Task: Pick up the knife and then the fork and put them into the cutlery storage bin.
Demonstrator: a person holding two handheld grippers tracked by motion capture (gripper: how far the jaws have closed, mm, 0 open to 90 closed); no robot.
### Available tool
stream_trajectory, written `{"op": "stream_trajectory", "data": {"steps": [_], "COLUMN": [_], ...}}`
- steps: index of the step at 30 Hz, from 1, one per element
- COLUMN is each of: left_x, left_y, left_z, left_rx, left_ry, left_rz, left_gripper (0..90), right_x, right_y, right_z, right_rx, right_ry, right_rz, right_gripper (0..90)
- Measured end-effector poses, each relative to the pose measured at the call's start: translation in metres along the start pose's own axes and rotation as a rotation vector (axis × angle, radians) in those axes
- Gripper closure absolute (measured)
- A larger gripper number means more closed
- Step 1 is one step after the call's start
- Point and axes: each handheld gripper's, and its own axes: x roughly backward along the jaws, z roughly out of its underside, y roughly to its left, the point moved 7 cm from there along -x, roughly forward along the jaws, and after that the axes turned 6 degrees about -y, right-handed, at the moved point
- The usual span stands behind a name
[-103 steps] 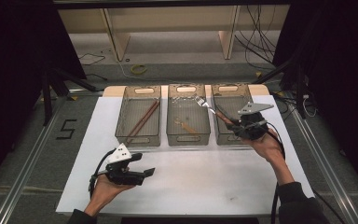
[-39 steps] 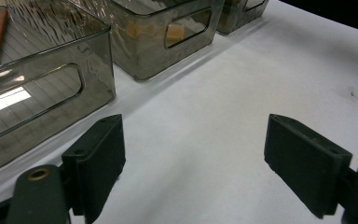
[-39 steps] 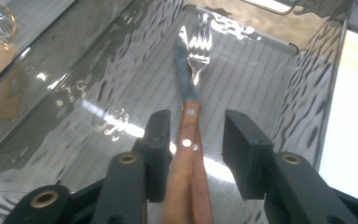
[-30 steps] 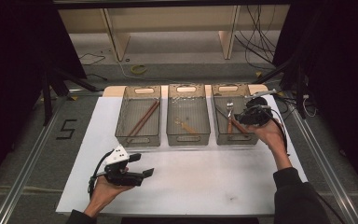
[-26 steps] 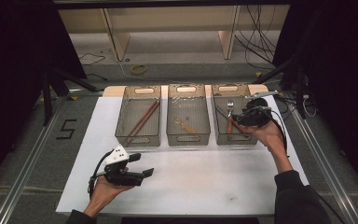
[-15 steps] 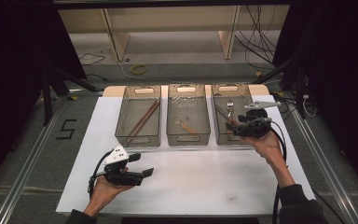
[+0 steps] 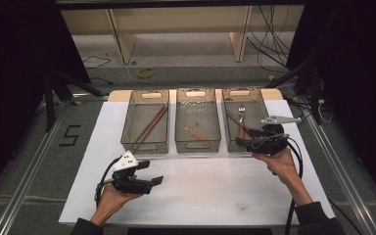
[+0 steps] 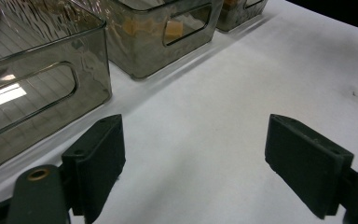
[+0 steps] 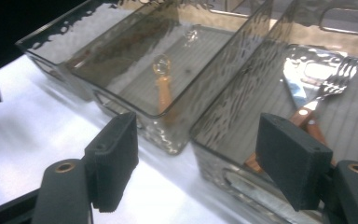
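The right gripper (image 7: pixel 247 141) sits at the near end of the right-hand bin (image 7: pixel 261 105), held by the person's right hand (image 7: pixel 280 164); its jaws have just been opening and now stand wide with nothing between them. In the right gripper view the two black pads (image 9: pixel 116 158) frame the near walls of two bins, and beyond the right pad lies a fork (image 9: pixel 324 95) with a brown wooden handle, resting on the ribbed floor of the right-hand bin beside a flat metal blade whose kind cannot be told. From the high view the fork (image 7: pixel 241 117) lies lengthwise in that bin, tines toward the far end, apart from the gripper. The middle bin (image 7: pixel 197 143) holds a small spoon with an orange handle (image 9: pixel 163 88), lying on its floor. The left-hand bin (image 7: pixel 127 132) holds a pair of brown chopsticks (image 7: pixel 149 126) laid on a slant. All three smoky clear bins stand side by side along the far edge of a white table (image 7: pixel 215 186). The left gripper (image 7: pixel 154 178) rests low over the near left part of the table in the person's left hand (image 7: pixel 110 200); its jaws are spread wide and empty, with bare white table between the pads (image 8: pixel 98 154) and the bins just beyond them.
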Motion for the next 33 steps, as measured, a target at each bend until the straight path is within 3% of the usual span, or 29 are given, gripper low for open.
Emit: {"op": "stream_trajectory", "data": {"steps": [20, 33], "left_x": [0.006, 0.007], "left_y": [-0.001, -0.003], "left_z": [0.001, 0.0], "left_rx": [0.018, 0.039], "left_ry": [-0.017, -0.036], "left_rz": [0.012, 0.03], "left_gripper": [19.1, 19.0], "right_x": [0.011, 0.019], "right_y": [0.042, 0.058], "right_z": [0.032, 0.06], "right_rx": [0.0, 0.03], "right_ry": [-0.072, -0.084], "right_rz": [-0.093, -0.098], "right_gripper": [26.7, 24.6]}}
